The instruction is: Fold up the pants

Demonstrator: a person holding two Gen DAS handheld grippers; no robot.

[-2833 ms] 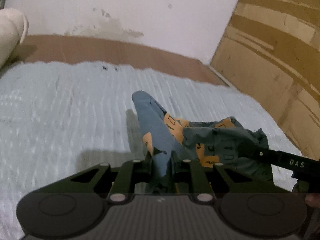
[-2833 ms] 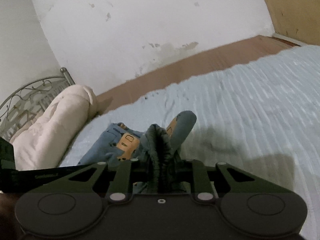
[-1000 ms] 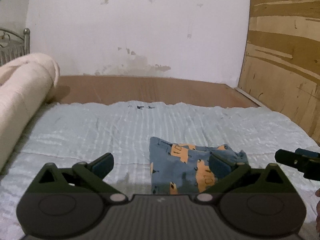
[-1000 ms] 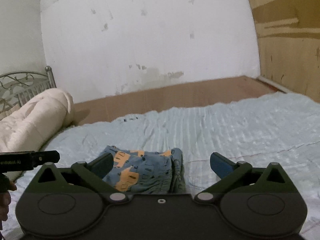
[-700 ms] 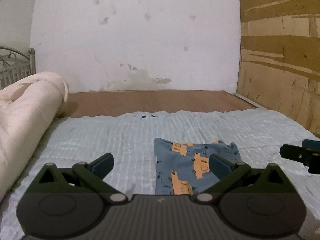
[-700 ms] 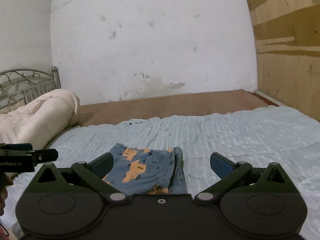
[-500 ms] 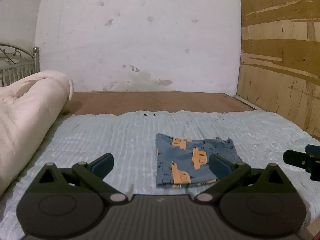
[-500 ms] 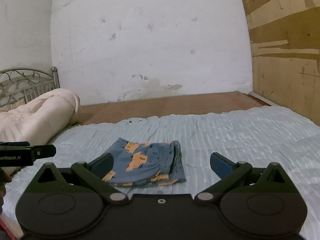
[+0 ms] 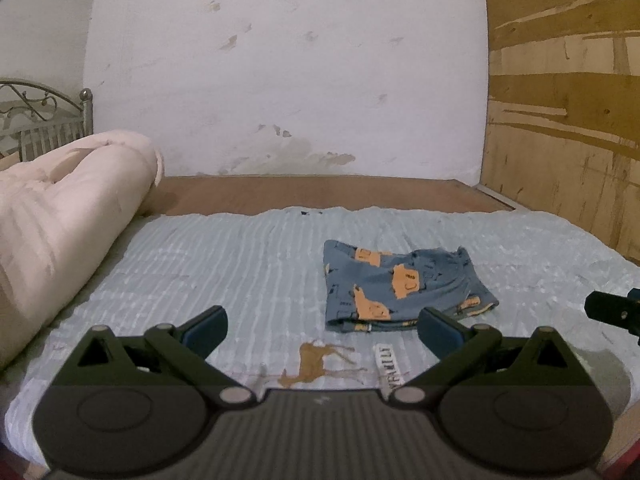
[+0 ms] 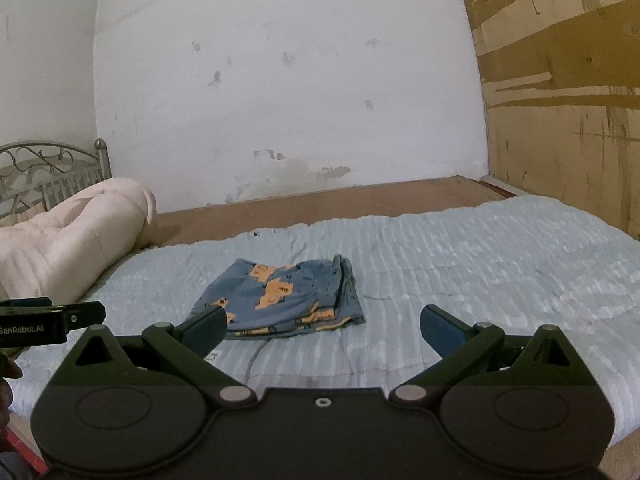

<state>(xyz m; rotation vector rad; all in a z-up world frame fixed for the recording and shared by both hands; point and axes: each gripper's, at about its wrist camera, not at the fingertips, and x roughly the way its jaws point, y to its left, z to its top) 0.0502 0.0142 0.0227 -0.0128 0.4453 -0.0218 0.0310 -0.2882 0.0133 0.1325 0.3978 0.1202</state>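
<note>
The blue pants with orange animal prints (image 9: pixel 400 286) lie folded into a small flat rectangle on the pale blue bedspread (image 9: pixel 224 264). They also show in the right wrist view (image 10: pixel 280 300). My left gripper (image 9: pixel 322 330) is open and empty, held back from the pants near the bed's front edge. My right gripper (image 10: pixel 322 328) is open and empty, also short of the pants. The right gripper's tip shows at the right edge of the left wrist view (image 9: pixel 614 312); the left gripper's tip shows at the left edge of the right wrist view (image 10: pixel 52 318).
A rolled cream duvet (image 9: pixel 60 224) lies along the bed's left side by a metal headboard (image 10: pixel 44 176). A brown board (image 9: pixel 320 194) runs along the white wall behind the bed. A plywood wall (image 9: pixel 560 140) stands on the right.
Both grippers let go of the pants, opened and drew back and up. The pants now lie folded flat on the bed, farther away from both cameras.
</note>
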